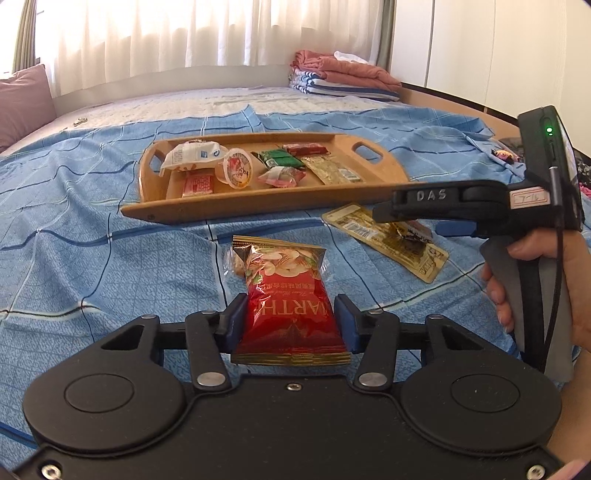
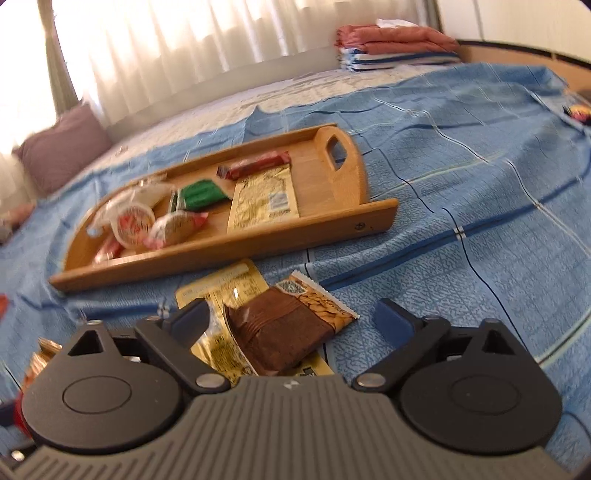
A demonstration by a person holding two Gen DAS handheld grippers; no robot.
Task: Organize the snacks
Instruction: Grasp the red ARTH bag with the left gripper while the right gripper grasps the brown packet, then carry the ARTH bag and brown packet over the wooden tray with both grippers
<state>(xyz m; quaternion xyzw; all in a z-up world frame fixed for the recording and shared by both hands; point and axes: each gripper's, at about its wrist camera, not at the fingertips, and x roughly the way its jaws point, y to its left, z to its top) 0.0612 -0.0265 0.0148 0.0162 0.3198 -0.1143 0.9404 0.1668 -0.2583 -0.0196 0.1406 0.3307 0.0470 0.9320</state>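
The left tongs [image 1: 290,319] are closed onto a red snack bag [image 1: 286,299] printed with nuts, their blue pads [image 1: 236,317] pressing both sides of its lower half. The bag lies on the blue checked bedsheet [image 1: 92,258] at 6 o'clock from the wooden tray [image 1: 266,206], its gold top edge pointing toward the tray.

At 3 o'clock in the left wrist view a hand [image 1: 535,280] holds the right tongs [image 1: 384,214], which hover over a gold flat packet [image 1: 373,236] lying just beside the tray's near rim. From the right wrist view, the right tongs [image 2: 291,317] stand wide, with a brown almond bar wrapper [image 2: 284,332] between the pads but not touched by them. The wrapper rests on top of the gold flat packet [image 2: 225,284].

The wooden tray [image 2: 332,225] already carries a jelly cup [image 1: 238,168], a white wrapped snack [image 1: 192,153], a green packet [image 1: 280,158], a red bar [image 1: 304,148], a second gold packet [image 1: 332,170], a small pink-red wrapper [image 1: 197,183] and a candy-style wrapped snack [image 1: 282,176].

At 12 o'clock beyond the tray lie folded blankets [image 1: 343,75] by the curtain [image 1: 184,33]; a mauve pillow [image 1: 24,99] sits at 10 o'clock.
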